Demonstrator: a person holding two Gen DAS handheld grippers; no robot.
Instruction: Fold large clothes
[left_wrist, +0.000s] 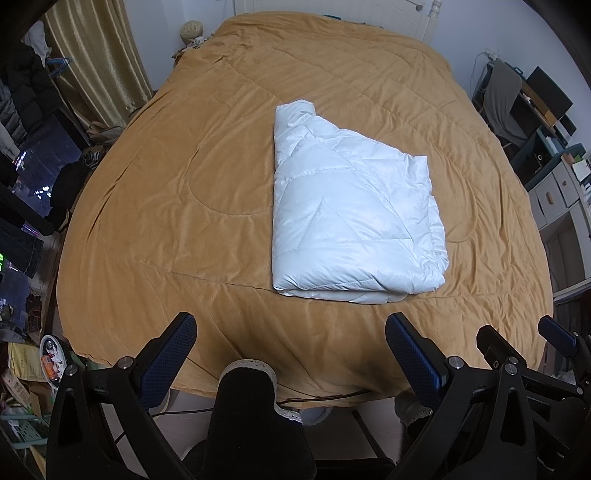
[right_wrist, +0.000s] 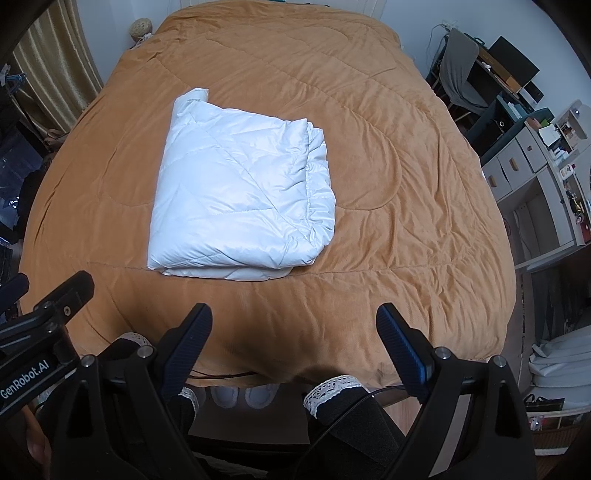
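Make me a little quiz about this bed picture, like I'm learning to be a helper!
1. True or false: the white jacket lies folded on the bedspread.
2. What are the left gripper and right gripper doing? A) both squeezing the jacket B) both open, holding nothing C) one holds a hanger
3. Fill in: the bedspread is ___ coloured.

Key: 1 true; 2 B; 3 orange-tan
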